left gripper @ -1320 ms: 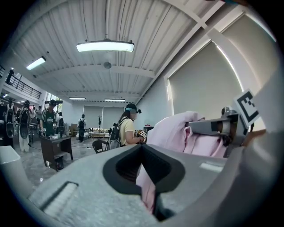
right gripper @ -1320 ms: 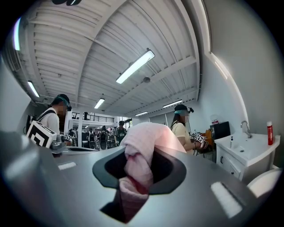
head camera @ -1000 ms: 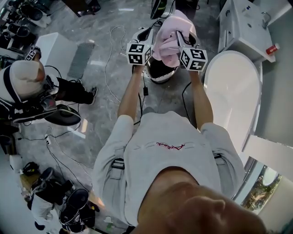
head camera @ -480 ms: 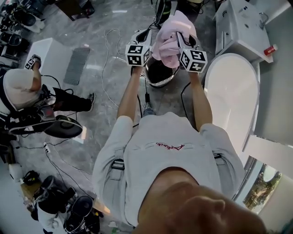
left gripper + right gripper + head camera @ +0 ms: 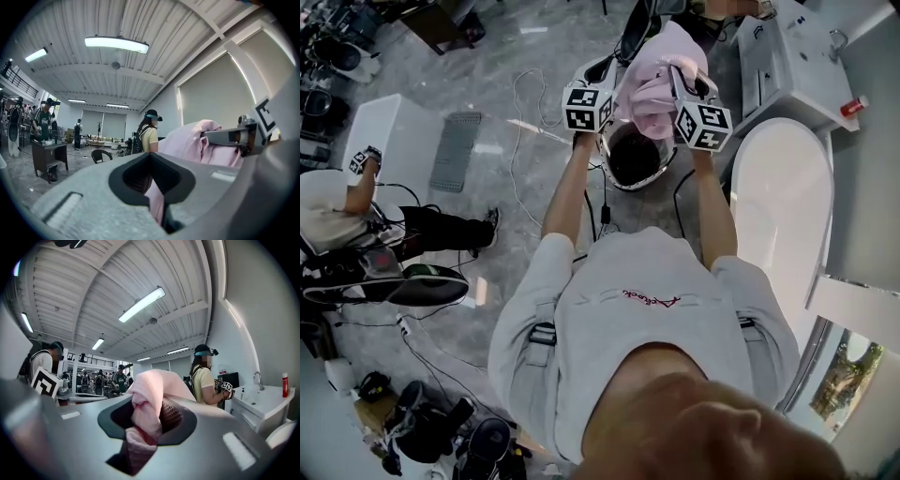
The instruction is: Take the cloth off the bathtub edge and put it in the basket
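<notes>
The pink cloth (image 5: pixel 652 70) hangs bunched between my two raised grippers, above the round basket (image 5: pixel 614 178) with a white rim and dark inside that stands on the floor. My left gripper (image 5: pixel 602 67) is shut, with a strip of the cloth (image 5: pixel 187 140) pinched in its jaws (image 5: pixel 159 197). My right gripper (image 5: pixel 680 73) is shut on a thick fold of the cloth (image 5: pixel 150 390), which fills the gap of its jaws (image 5: pixel 140 432). The white bathtub (image 5: pixel 745 150) lies to the right of the basket.
A white washbasin unit (image 5: pixel 797 56) with a red bottle (image 5: pixel 855 103) stands beyond the tub. Cables (image 5: pixel 525 103) trail over the grey marble floor. A person (image 5: pixel 337 216) crouches at the left among gear. Other people (image 5: pixel 206 376) stand in the hall.
Both grippers and the cloth have shifted slightly away from me, showing more of the basket beneath. The crouching person at the left has moved lower in the view.
</notes>
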The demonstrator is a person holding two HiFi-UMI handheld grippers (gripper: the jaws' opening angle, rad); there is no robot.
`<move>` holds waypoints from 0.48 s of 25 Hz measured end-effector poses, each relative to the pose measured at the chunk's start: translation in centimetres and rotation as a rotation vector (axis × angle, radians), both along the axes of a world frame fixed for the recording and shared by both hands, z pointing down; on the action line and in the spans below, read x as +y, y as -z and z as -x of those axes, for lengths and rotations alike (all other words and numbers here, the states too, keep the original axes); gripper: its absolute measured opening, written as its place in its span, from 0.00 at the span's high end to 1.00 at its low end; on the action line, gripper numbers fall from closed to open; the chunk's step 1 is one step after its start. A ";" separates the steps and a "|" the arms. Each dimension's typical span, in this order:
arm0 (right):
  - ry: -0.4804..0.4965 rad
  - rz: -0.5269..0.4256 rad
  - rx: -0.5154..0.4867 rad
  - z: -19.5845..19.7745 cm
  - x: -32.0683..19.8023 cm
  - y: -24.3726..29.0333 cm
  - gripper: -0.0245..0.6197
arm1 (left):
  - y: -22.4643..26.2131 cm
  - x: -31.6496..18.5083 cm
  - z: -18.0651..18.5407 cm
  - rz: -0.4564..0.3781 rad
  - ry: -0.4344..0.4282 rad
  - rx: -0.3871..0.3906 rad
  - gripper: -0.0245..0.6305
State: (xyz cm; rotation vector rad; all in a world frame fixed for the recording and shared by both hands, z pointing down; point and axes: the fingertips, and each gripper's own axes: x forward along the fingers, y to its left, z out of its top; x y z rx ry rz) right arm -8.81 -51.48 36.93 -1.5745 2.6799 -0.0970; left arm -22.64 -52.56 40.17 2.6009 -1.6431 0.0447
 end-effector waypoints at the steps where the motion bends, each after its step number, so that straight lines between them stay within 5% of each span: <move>1: -0.008 -0.003 -0.001 0.3 -0.3 0.1 0.80 | -0.1 -0.4 0.4 0.002 -0.008 0.003 0.96; 12: -0.053 0.024 0.007 3.2 -2.5 -1.3 0.80 | -2.9 -3.1 3.5 0.048 -0.046 0.002 0.96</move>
